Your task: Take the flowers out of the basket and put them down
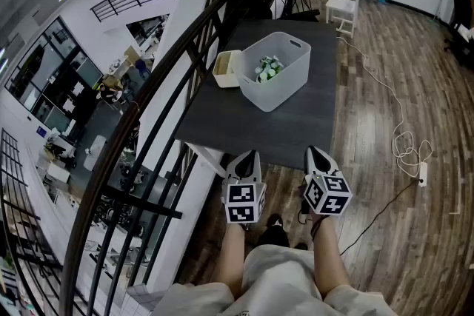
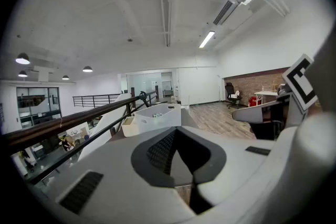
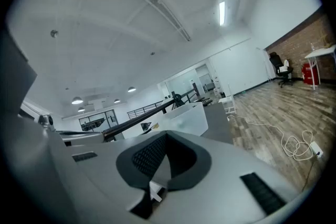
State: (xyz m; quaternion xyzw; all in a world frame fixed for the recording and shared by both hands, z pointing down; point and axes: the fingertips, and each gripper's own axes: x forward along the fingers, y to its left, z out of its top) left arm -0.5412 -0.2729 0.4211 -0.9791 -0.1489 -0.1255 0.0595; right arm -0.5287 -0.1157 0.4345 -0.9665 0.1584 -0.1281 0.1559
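Note:
A white plastic basket (image 1: pixel 275 70) stands on the dark table (image 1: pixel 296 137), with white and green flowers (image 1: pixel 266 69) lying inside it. Both grippers hover side by side short of the table's near edge, over the person's legs, well apart from the basket. My left gripper (image 1: pixel 248 157) has its jaws together and empty. My right gripper (image 1: pixel 312 152) is shut too, with nothing held. In the left gripper view the basket (image 2: pixel 157 115) shows ahead beyond the closed jaws of the left gripper (image 2: pixel 175 132). In the right gripper view the basket (image 3: pixel 185 119) lies ahead of the right gripper (image 3: pixel 166 136).
A small cream box (image 1: pixel 227 69) touches the basket's left side. A dark railing (image 1: pixel 185 48) runs along the table's left edge above an open drop. A white chair (image 1: pixel 342 7) stands behind the table. A white cable (image 1: pixel 406 144) and a power strip (image 1: pixel 424 172) lie on the wood floor at right.

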